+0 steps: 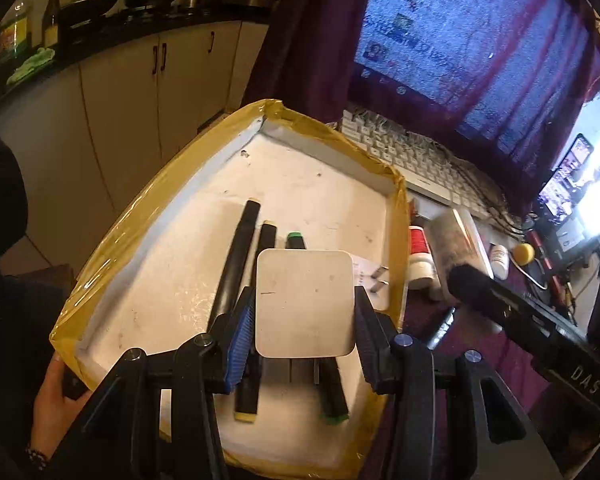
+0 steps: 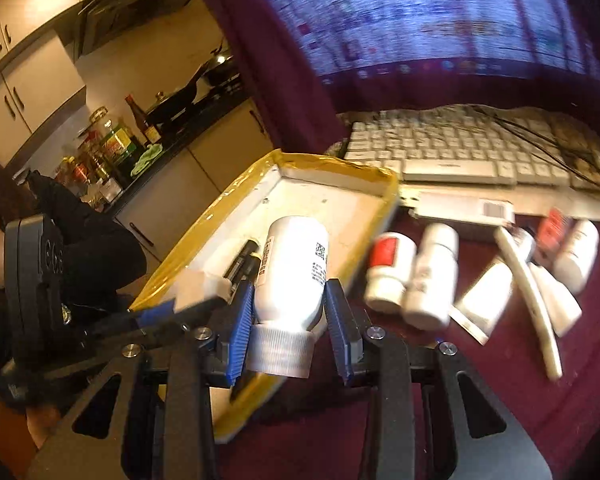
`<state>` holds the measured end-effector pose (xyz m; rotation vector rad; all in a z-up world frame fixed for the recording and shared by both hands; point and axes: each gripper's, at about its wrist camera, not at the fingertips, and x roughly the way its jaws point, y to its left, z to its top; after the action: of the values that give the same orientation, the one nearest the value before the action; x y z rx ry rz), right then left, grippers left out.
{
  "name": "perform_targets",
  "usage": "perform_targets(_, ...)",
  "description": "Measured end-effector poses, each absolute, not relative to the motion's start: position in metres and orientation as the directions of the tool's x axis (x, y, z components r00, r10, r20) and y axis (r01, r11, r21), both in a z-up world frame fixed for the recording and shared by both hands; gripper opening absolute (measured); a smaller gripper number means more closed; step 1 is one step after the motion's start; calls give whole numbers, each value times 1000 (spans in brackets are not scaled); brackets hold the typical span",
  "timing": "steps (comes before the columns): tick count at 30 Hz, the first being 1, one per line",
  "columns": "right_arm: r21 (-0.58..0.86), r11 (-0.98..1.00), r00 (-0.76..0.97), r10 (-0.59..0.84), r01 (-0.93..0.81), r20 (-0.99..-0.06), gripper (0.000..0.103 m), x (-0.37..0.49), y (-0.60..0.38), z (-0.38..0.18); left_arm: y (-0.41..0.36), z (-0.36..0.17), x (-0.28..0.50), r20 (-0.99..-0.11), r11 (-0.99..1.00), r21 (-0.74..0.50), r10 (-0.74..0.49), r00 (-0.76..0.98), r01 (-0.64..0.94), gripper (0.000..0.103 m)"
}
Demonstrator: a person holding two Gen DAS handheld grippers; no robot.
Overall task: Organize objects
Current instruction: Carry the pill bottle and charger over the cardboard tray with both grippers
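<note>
Our left tongs [image 1: 305, 320] clamp a smooth, rounded-square white block [image 1: 305, 303] over the tape-edged foam tray [image 1: 112, 236], hiding the markers' [image 1: 236, 264] middles; right tongs [image 2: 287, 312] pinch a glossy white bottle [image 2: 292, 268] above the tray's edge.

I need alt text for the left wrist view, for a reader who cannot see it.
The left gripper holds a flat white square block between its fingers above a yellow-taped white tray. Three black markers lie in the tray, beside a white keyboard.
</note>
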<state>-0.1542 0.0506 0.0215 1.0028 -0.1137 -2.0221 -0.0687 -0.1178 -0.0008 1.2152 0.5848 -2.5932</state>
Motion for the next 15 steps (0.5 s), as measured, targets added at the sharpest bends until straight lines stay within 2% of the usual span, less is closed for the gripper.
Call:
perform_targets(8,372,-660,-322,-686,653,-653,34,-188,12,26,-125,-7,-92,-789,-900,-259,-13,-614,352,41)
perform_targets(15,327,-679,-311,-640,658,-703,33,-209,-13,7,-133,-7,-103,-796,-894,-264,-10,-605,362,41)
